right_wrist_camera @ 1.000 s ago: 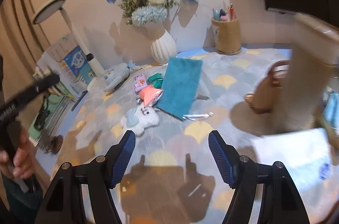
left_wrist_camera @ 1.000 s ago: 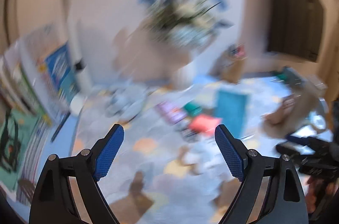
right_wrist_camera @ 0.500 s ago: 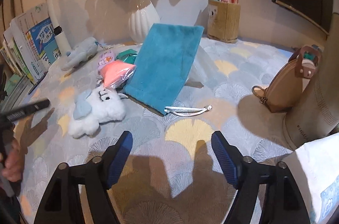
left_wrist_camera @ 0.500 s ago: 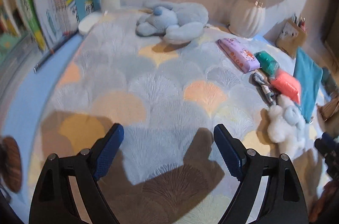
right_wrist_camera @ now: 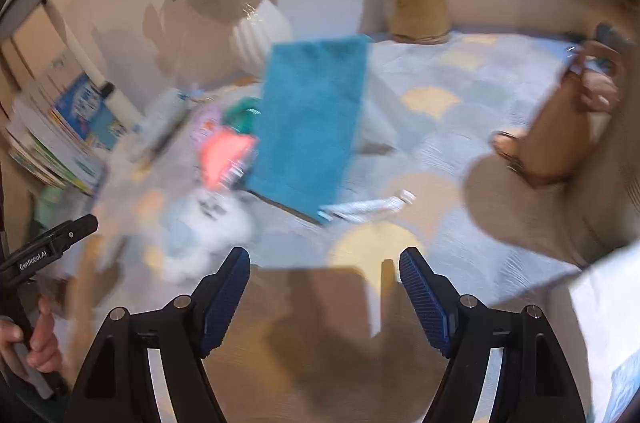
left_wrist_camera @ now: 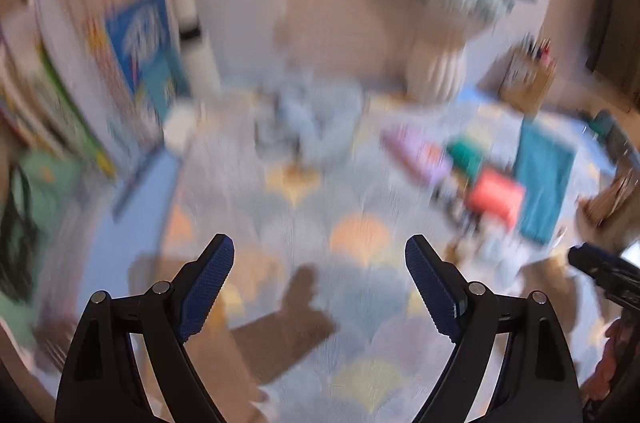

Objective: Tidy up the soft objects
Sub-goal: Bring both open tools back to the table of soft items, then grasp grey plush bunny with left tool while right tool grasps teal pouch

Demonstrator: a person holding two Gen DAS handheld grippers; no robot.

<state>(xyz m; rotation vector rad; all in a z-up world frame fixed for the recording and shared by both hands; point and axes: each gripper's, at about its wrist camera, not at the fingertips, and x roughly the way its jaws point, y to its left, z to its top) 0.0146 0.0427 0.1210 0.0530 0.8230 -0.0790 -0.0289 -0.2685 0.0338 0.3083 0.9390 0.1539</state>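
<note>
The desk, covered by a pale cloth printed with fan shapes, carried everything, and both views of it were smeared by motion. Largest of the soft things was the teal pouch, lying near the middle toward the back edge, its white drawstring trailing out toward the front. Just beside its left edge lay a coral packet, and in front of that a white plush toy, the soft thing closest to the right gripper. A pale blue plush sat farther back toward the left, near the white vase, though too blurred to read well. The right gripper hung released over the front edge with its jaws spread wide and nothing between them; the left gripper was likewise released and empty, over bare cloth at the front left, well apart from every soft object. No pick had begun, so the step in hand was probably an approach. To do it well, the hand should have steadied first, then come down squarely over the white plush toy's body, jaws straddling its bulk rather than an ear. Closing gently would matter, since plush compresses and slips, and the nearby drawstring should be kept out of the grasp.
</note>
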